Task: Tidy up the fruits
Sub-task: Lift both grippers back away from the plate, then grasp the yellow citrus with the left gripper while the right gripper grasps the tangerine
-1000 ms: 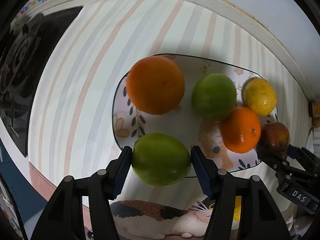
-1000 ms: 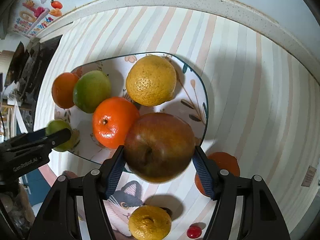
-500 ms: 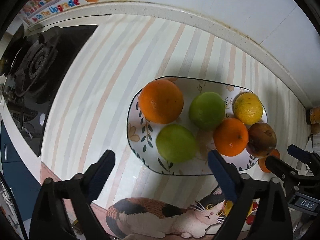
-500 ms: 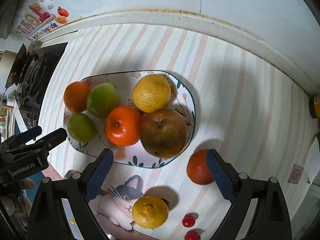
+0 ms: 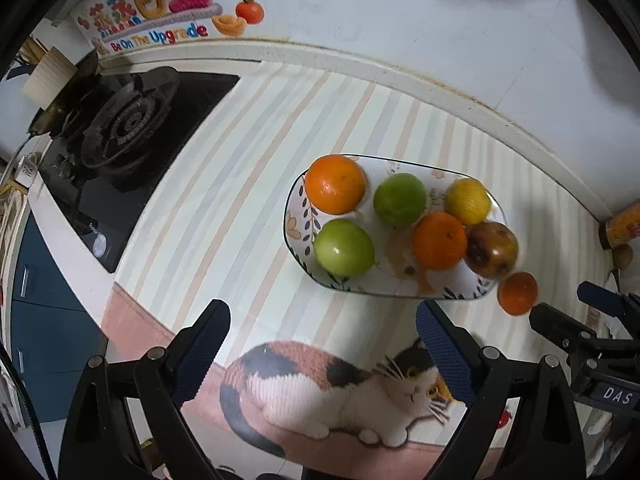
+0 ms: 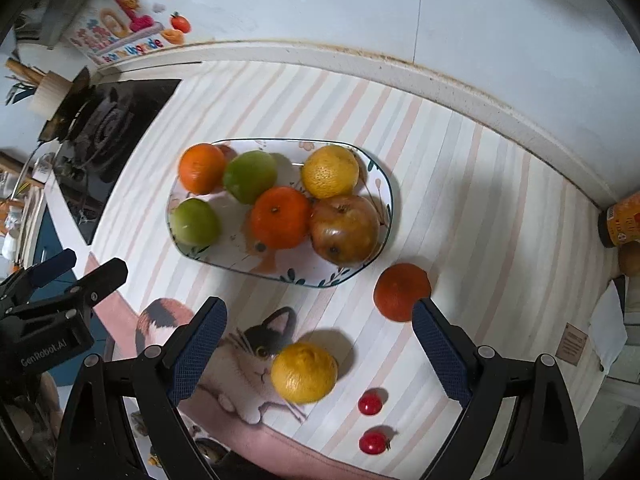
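Note:
A patterned oval plate (image 6: pixel 382 184) (image 5: pixel 294 224) on the striped mat holds several fruits: a big orange (image 5: pixel 335 184), two green fruits (image 5: pixel 344 246) (image 5: pixel 400 199), a tangerine (image 6: pixel 281 217), a yellow citrus (image 6: pixel 330 171) and a brown apple (image 6: pixel 345 228). Off the plate lie a red-orange tangerine (image 6: pixel 402 291), a yellow citrus (image 6: pixel 304 372) and two small red tomatoes (image 6: pixel 370 403) (image 6: pixel 371 442). My left gripper (image 5: pixel 322 352) hangs open and empty, high over the mat in front of the plate. My right gripper (image 6: pixel 316 350) is open and empty too, above the loose yellow citrus.
A gas stove (image 5: pixel 116 128) sits at the left of the counter. The white wall rim (image 6: pixel 440 80) runs behind the plate. An orange jar (image 6: pixel 620 220) stands in the far right corner. The mat bears a cat picture (image 5: pixel 340 392) near the front edge.
Both grippers let go of their fruit: the left opened off the green fruit, the right off the brown apple. Both fruits now rest on the plate, and both grippers rose and pulled back.

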`<move>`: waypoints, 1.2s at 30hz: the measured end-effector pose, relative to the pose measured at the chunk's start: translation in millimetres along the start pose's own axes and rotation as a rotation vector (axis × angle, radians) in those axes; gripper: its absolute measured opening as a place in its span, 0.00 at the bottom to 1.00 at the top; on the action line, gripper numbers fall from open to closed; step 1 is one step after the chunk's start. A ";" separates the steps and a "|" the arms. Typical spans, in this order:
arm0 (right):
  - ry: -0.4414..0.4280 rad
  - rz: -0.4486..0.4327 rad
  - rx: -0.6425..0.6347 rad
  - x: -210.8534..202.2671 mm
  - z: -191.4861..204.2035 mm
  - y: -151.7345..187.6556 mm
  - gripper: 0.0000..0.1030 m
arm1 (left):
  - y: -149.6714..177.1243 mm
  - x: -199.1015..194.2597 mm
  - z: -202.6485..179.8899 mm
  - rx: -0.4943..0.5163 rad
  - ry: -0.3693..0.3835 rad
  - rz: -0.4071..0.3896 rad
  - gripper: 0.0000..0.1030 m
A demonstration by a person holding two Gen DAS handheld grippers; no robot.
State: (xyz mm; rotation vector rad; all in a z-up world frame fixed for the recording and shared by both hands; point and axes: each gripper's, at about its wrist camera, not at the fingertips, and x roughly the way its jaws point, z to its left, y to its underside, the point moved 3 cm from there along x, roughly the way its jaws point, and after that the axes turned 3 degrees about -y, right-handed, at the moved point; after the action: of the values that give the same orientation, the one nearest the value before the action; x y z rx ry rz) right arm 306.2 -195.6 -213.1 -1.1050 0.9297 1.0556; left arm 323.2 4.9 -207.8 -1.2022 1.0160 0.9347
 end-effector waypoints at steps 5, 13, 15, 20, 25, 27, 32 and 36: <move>-0.014 -0.045 -0.023 -29.5 7.8 14.9 0.93 | 16.2 -26.0 -1.7 -0.009 0.013 -0.031 0.92; -0.028 -0.111 -0.050 -74.1 15.2 36.2 0.93 | 34.8 -63.6 -8.3 -0.011 0.029 -0.085 0.92; -0.038 -0.126 -0.052 -85.0 15.7 42.7 0.93 | 38.7 -72.3 -10.1 -0.010 0.037 -0.096 0.92; -0.049 -0.150 -0.062 -102.4 15.9 52.6 0.93 | 46.0 -92.6 -16.5 0.001 0.041 -0.130 0.92; -0.061 -0.163 -0.048 -110.2 9.4 60.2 0.93 | 50.8 -99.9 -19.0 -0.003 0.059 -0.137 0.92; -0.066 -0.167 -0.042 -111.9 6.9 61.4 0.93 | 51.2 -101.0 -20.0 -0.006 0.062 -0.137 0.92; -0.085 -0.184 -0.027 -117.5 1.9 62.5 0.93 | 52.3 -102.9 -23.4 -0.007 0.073 -0.139 0.92; -0.121 -0.193 0.006 -117.5 -7.9 58.4 0.93 | 49.5 -99.1 -28.4 0.005 0.068 -0.140 0.92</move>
State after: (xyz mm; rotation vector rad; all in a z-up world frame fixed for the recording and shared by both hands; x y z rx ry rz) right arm 220.1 -218.6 -116.4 -1.0906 0.7145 0.9493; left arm 244.6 -20.3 -128.7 -1.2913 0.9736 0.7861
